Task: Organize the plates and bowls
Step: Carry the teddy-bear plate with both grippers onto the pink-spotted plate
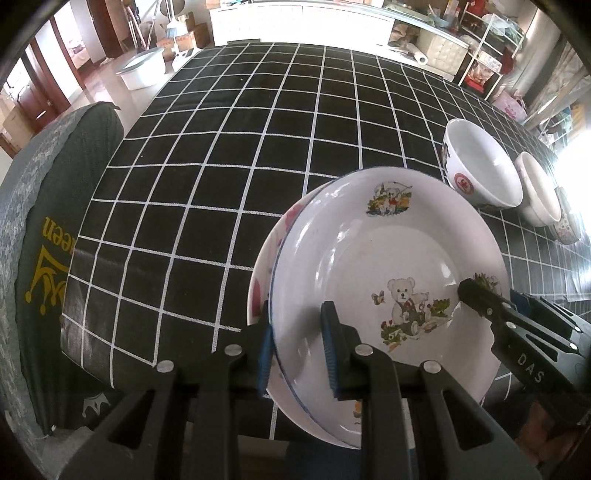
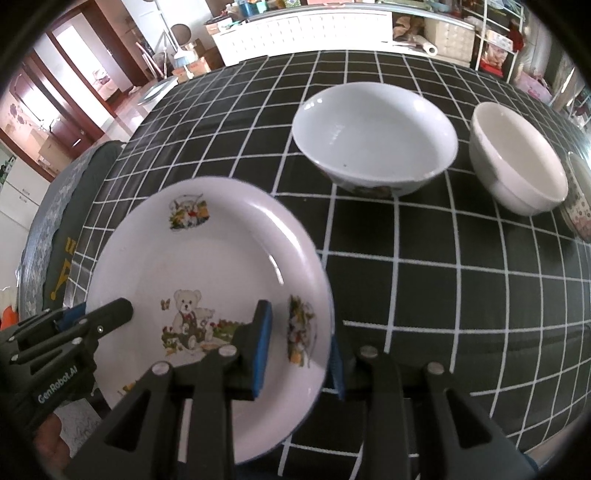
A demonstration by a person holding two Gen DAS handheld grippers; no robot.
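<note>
The left gripper [image 1: 297,347], black with blue pads, pinches the left rim of a white round teddy-bear plate [image 1: 388,273]; the right gripper [image 2: 299,349] pinches the opposite rim. "DAS" reads on the right tool, "GenRobot.AI" on the left. The plate sits on a second white plate with red markings [image 1: 264,266] near the table's front edge. To the right stand a white bowl with a red emblem [image 1: 480,166], a plain cream bowl [image 2: 517,162] and a floral-patterned bowl [image 2: 580,199]. A black tablecloth with a white grid [image 1: 221,166] covers the table. A grey chair cover [image 1: 48,236] shows yellow letters "een". Behind are a white tub [image 1: 142,70], a white cabinet [image 2: 306,29] and cluttered shelves.
</note>
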